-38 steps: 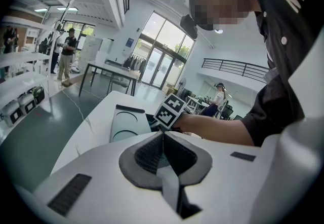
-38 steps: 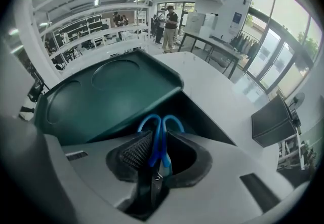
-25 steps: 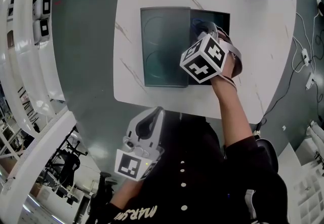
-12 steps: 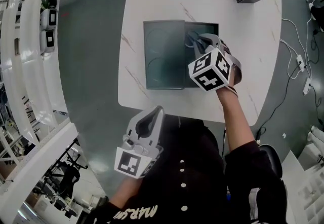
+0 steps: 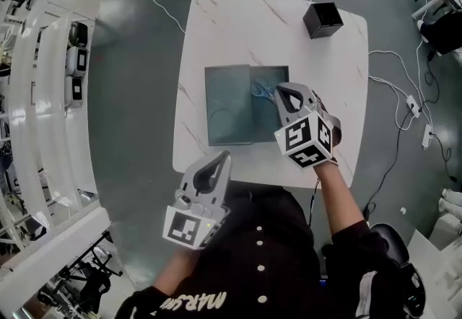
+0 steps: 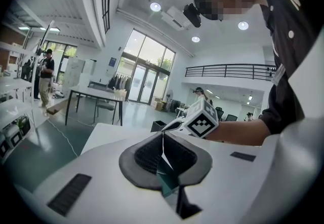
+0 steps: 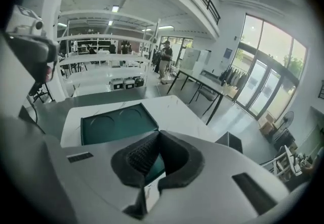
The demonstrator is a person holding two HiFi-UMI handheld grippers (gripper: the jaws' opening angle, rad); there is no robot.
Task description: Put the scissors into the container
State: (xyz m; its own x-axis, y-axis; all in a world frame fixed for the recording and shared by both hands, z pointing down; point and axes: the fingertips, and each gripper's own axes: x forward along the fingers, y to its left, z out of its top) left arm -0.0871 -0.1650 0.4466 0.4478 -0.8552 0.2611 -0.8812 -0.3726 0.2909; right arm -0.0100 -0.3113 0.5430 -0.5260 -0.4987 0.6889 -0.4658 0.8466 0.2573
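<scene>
Dark-green container (image 5: pixel 263 119), just one, holds one pair of scissors (image 5: pixel 261 88). Two grippers: left gripper (image 5: pixel 222 159) pinched together, right gripper (image 5: pixel 281 92) just snapped closed, both empty.

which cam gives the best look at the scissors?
Head view: the scissors lie in plain sight in the right half of the container. The right gripper view shows only the container's left half, with the scissors hidden. The left gripper view shows no scissors.

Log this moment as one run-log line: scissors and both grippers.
scissors: lying in container | right gripper: jaws just closed shut, empty, by container's right edge | left gripper: shut, empty, off table near torso
</scene>
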